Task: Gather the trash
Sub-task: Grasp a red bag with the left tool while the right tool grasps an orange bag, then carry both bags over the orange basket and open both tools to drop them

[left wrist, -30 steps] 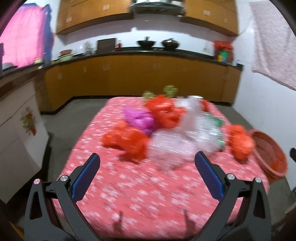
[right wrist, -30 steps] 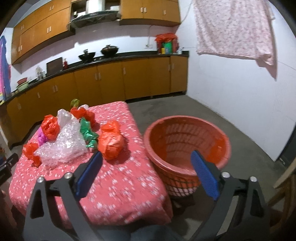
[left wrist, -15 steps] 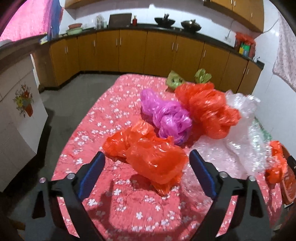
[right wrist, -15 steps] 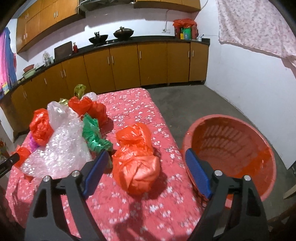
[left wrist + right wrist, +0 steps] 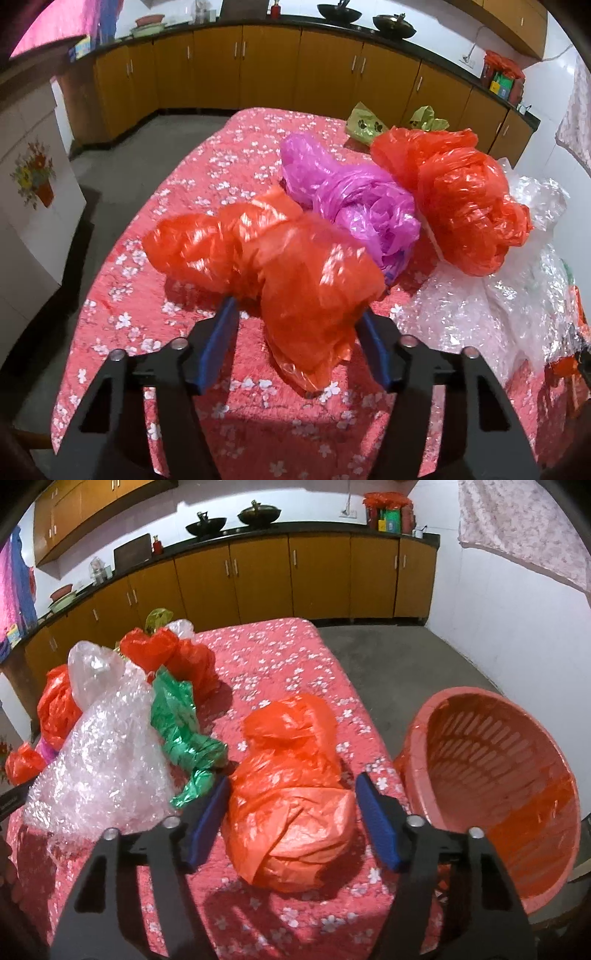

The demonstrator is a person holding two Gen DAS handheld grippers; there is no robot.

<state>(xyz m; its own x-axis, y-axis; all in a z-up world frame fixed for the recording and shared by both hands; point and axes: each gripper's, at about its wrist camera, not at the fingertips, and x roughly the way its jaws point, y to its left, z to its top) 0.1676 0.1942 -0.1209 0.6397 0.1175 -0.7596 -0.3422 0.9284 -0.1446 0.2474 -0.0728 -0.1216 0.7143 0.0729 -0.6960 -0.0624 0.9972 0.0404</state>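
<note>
Kitchen cabinets in orange-brown wood run along the back of both views, and a bed-sized surface under a red floral cloth (image 5: pixel 229 155) fills the middle, strewn with crumpled plastic.

In the left wrist view, the left gripper (image 5: pixel 297 314) straddles an orange bag (image 5: pixel 280 266) at lower centre. Its jaws have just been closing; the left blue pad touches the bag's edge and the right pad is half hidden behind the bulging plastic, so a firm squeeze is not yet evident. Behind it, toward the upper right, lie a purple bag (image 5: pixel 354 199) and another red bag (image 5: pixel 461 195), with bubble wrap (image 5: pixel 498 306) at the right edge.

In the right wrist view, the right gripper (image 5: pixel 291 794) brackets a second orange bag (image 5: pixel 291 801) at lower centre. Its jaws too have just been closing, yet a sliver of cloth shows between the right pad and the bag, so it reads as not yet clamped. A green bag (image 5: pixel 184 734) sits just left of it, and a salmon laundry-style basket (image 5: pixel 417 760) stands at the right of the frame, off the edge of the cloth.

Both hands appear to be at the grasp step. Next, each pair of jaws needs to close until the plastic compresses, then lift clear and carry toward the basket, probably the collection point.
</note>
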